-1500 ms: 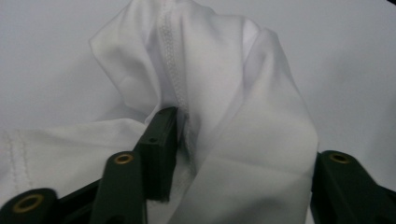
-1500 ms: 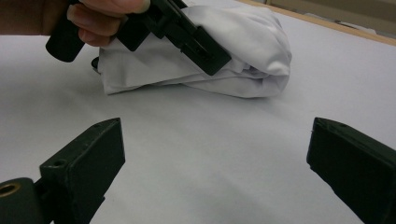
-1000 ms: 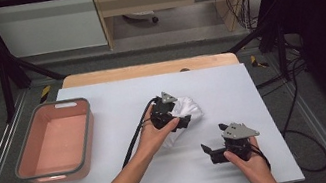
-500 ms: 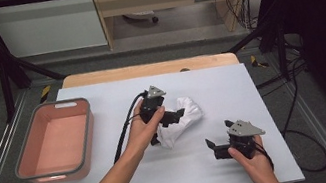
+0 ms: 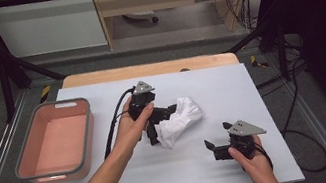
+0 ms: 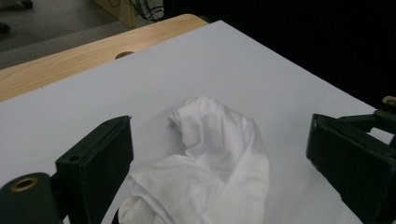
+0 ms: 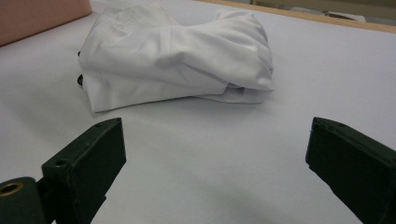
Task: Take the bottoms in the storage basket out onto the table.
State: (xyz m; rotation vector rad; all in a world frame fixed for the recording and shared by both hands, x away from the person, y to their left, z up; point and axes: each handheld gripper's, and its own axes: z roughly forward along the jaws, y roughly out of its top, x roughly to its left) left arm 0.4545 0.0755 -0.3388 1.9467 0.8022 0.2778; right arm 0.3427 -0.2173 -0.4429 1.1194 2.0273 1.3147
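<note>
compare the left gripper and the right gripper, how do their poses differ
The left gripper is raised and tilted down over the white cloth, its jaws having just been opening, the cloth lying loose between them. The right gripper sits low near the table's front edge, apart from the cloth, its jaws aimed level toward it. Both are black, hand-held and open.
</note>
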